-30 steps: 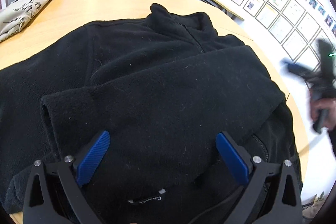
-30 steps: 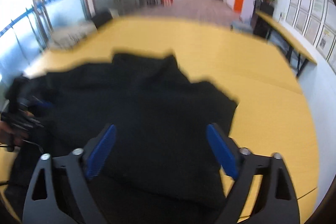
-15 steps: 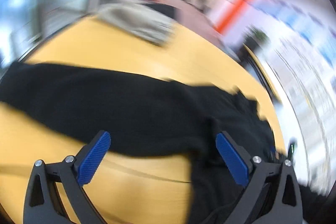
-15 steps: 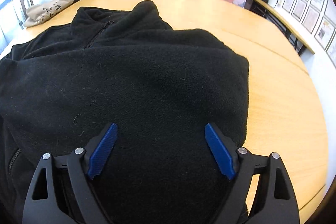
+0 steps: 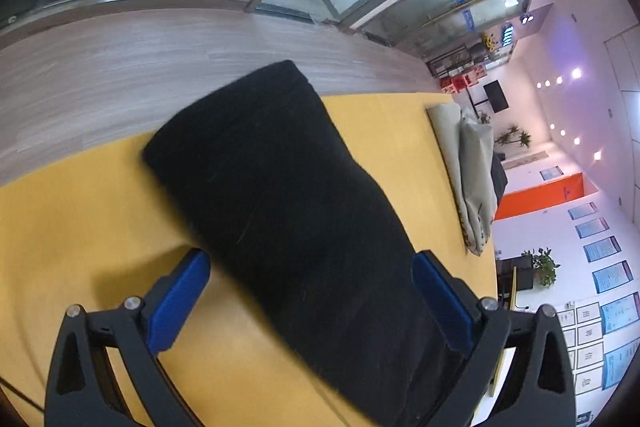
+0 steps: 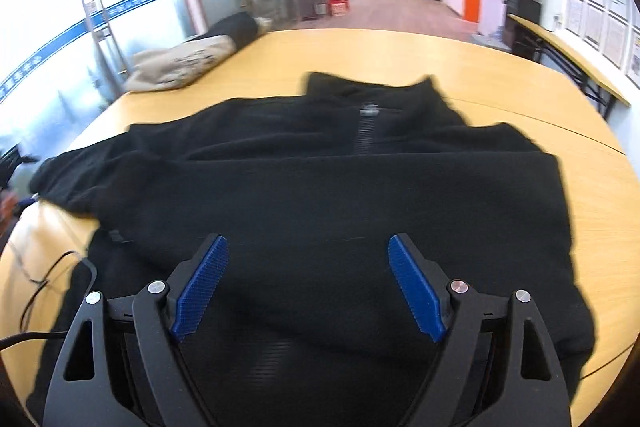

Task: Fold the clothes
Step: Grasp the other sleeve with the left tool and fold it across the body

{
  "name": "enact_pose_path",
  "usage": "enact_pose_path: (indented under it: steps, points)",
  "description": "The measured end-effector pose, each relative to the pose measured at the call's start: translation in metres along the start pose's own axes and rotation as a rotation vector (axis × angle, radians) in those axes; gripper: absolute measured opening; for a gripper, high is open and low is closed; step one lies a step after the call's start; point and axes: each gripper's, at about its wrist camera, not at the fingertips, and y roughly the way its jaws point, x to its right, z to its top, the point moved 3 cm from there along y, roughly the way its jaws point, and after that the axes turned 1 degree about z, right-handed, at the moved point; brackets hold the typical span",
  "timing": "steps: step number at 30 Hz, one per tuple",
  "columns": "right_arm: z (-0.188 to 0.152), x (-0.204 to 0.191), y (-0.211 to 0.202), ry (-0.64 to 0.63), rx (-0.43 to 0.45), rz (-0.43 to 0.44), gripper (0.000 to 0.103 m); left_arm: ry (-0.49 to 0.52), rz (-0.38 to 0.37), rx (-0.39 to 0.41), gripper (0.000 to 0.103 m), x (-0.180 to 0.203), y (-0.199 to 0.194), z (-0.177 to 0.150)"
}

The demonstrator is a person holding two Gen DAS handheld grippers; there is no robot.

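On the yellow table (image 6: 500,67), both grippers, left (image 5: 308,299) and right (image 6: 308,287), gape empty over the black fleece (image 6: 320,195); it looks soft and floppy, so I'd pinch the sleeve (image 5: 260,155) cuff.

The left gripper (image 5: 310,285) and the right gripper (image 6: 308,281) both hang with blue-padded jaws spread wide.

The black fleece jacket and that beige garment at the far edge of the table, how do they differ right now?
The black fleece jacket lies spread wide across the yellow table, collar and zipper showing; the beige garment is bundled compactly at the far left edge. The jacket sits directly in front of the open right tongs; the beige garment lies well beyond them. The jacket is plain black; the beige one carries dark print. Both rest on the same table.
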Motion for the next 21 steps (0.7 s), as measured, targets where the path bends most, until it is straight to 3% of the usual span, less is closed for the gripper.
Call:
enact_pose_path:
  steps: [5, 7, 8, 9, 10, 12, 16, 19, 21]
  points:
    - [-0.006, -0.038, 0.017, 0.006, -0.024, 0.063, 0.084, 0.084, 0.003, 0.008, 0.102, 0.016, 0.006, 0.001]
    - [-0.011, -0.039, 0.013, 0.029, -0.029, 0.075, 0.084, 0.085, 0.015, 0.020, 0.094, 0.016, 0.002, -0.002]
    - [-0.013, -0.040, 0.013, 0.043, -0.030, 0.080, 0.084, 0.079, 0.032, 0.023, 0.080, 0.015, 0.000, -0.003]
    - [-0.014, -0.039, 0.010, 0.048, -0.027, 0.081, 0.084, 0.073, 0.050, 0.026, 0.019, 0.013, -0.003, -0.004]
    - [-0.016, -0.038, 0.008, 0.054, -0.025, 0.081, 0.084, 0.068, 0.065, 0.030, 0.010, 0.012, -0.006, -0.004]
    - [-0.018, -0.035, 0.002, 0.065, -0.018, 0.080, 0.084, 0.051, 0.040, 0.043, 0.008, 0.017, -0.018, -0.005]
    - [-0.020, -0.022, -0.016, 0.087, 0.004, 0.081, 0.084, 0.136, -0.053, 0.100, 0.007, 0.069, -0.053, -0.029]
    - [-0.018, -0.005, -0.037, 0.115, 0.035, 0.097, 0.084, 0.252, -0.146, 0.111, 0.007, 0.148, -0.077, -0.066]
    - [-0.013, 0.005, -0.057, 0.143, 0.075, 0.129, 0.084, 0.363, -0.237, 0.100, 0.007, 0.220, -0.095, -0.108]
